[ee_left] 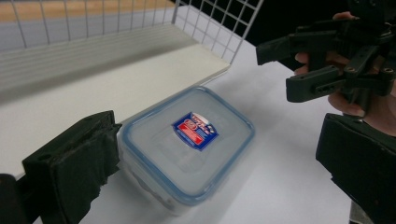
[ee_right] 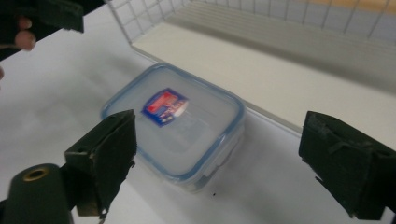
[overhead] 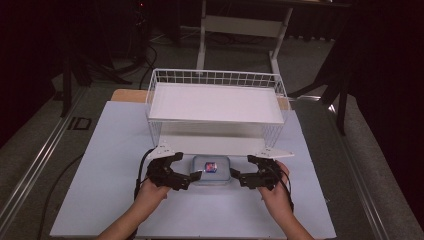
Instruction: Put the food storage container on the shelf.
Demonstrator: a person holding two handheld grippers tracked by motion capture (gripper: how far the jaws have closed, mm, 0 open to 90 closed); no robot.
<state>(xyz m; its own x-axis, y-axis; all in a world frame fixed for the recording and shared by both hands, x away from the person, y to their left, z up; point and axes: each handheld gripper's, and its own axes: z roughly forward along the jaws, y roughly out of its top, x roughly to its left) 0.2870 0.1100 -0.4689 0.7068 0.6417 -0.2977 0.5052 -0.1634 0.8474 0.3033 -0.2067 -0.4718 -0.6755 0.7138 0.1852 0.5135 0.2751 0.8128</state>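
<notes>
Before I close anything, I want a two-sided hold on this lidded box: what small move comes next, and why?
Probably ease both grippers inward until the container sits between each pair of jaws. The left gripper and right gripper flank it, both open. In each gripper view one jaw is near a container edge while the other stands well clear, so closing now would likely miss.

The label (ee_left: 195,130) on the container lid (ee_left: 187,140) is too blurred to read.
</notes>
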